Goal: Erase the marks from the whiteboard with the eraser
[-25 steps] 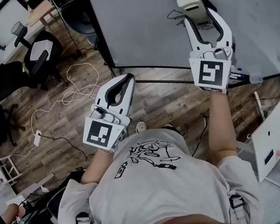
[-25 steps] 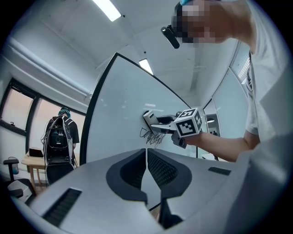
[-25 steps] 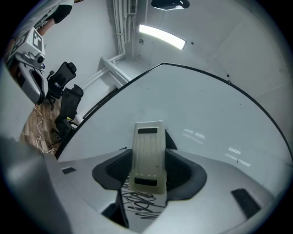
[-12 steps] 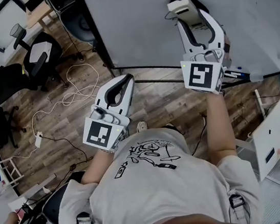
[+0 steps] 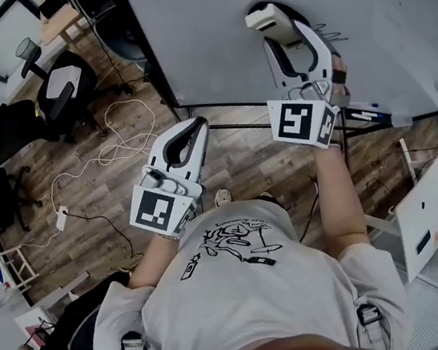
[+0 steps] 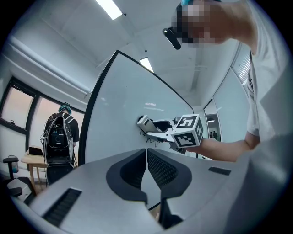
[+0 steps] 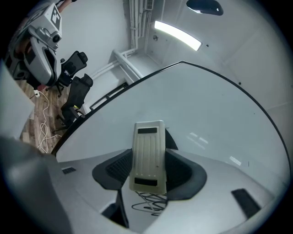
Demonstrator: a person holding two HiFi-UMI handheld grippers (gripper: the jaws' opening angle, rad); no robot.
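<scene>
My right gripper (image 5: 281, 30) is shut on a cream eraser (image 5: 268, 16) and holds it flat against the whiteboard (image 5: 216, 41). Thin black scribbles (image 5: 330, 31) show just right of the eraser. In the right gripper view the eraser (image 7: 147, 155) stands upright between the jaws of that gripper (image 7: 147, 171), with black scribbled marks (image 7: 149, 201) on the board just below it. My left gripper (image 5: 195, 126) hangs lower left, off the board, shut and empty. The left gripper view shows its closed jaws (image 6: 146, 167) pointing at the board (image 6: 119, 114) and at the eraser (image 6: 143, 122).
Black office chairs (image 5: 60, 79) and white cables (image 5: 114, 148) lie on the wood floor left of the board. Markers rest on the board's ledge (image 5: 372, 114). A white panel (image 5: 433, 205) stands at the right. Someone with a backpack (image 6: 59, 137) stands beyond the board's left edge.
My right gripper has slid the eraser leftward and slightly up across the board, uncovering scribbles to its right. The left gripper has stayed put.
</scene>
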